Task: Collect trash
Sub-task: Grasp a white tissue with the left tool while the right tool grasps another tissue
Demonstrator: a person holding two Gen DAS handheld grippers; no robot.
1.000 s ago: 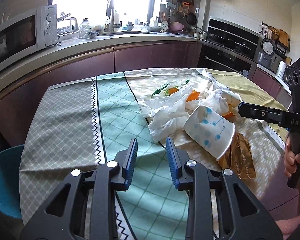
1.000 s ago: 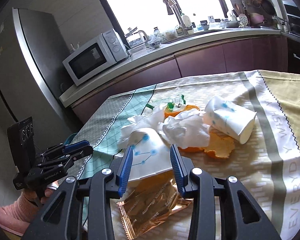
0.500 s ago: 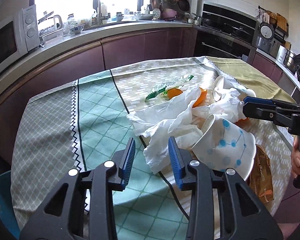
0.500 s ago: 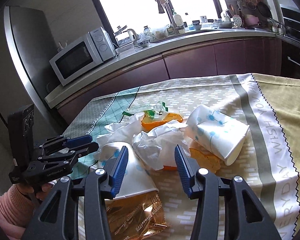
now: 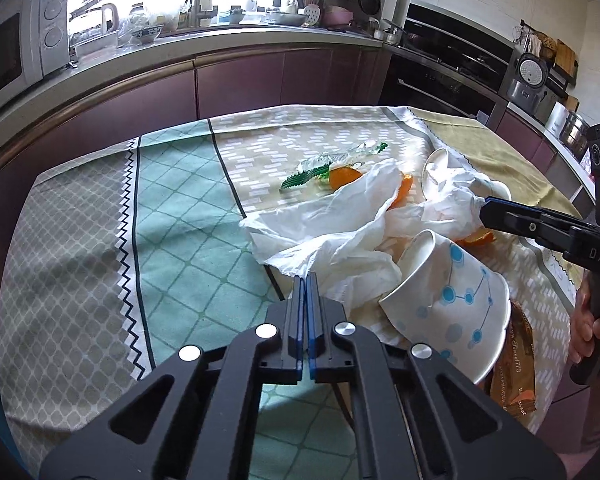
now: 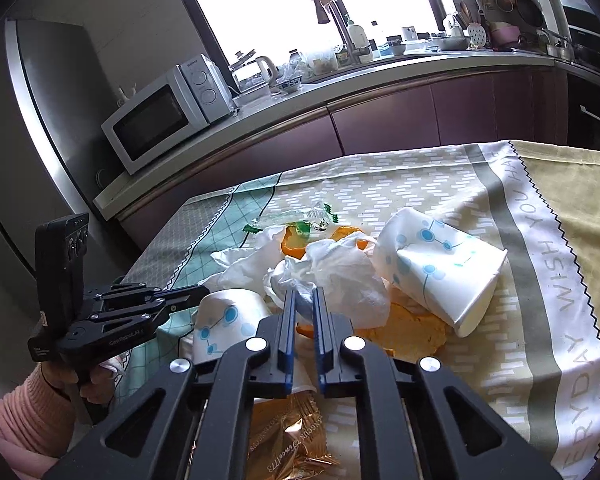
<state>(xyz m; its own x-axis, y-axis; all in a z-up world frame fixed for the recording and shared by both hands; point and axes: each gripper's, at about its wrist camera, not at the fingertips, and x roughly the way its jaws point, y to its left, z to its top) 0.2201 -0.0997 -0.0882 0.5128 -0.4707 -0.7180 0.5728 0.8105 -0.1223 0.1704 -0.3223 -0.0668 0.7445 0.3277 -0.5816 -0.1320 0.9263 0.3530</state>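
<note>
Both grippers (image 5: 305, 280) (image 6: 303, 294) pinching tissue (image 5: 340, 224)

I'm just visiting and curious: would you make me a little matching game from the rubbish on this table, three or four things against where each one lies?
Things:
1. crumpled white tissue
2. gold foil snack wrapper
3. clear green-edged plastic wrapper
4. white paper cup with blue dots

Places:
A. far side of the pile, by the orange peel
B. on its side, on the patterned tablecloth
C. nearest table edge
D. middle of the pile

Pairs: 1-D, 2-C, 3-A, 4-B
</note>
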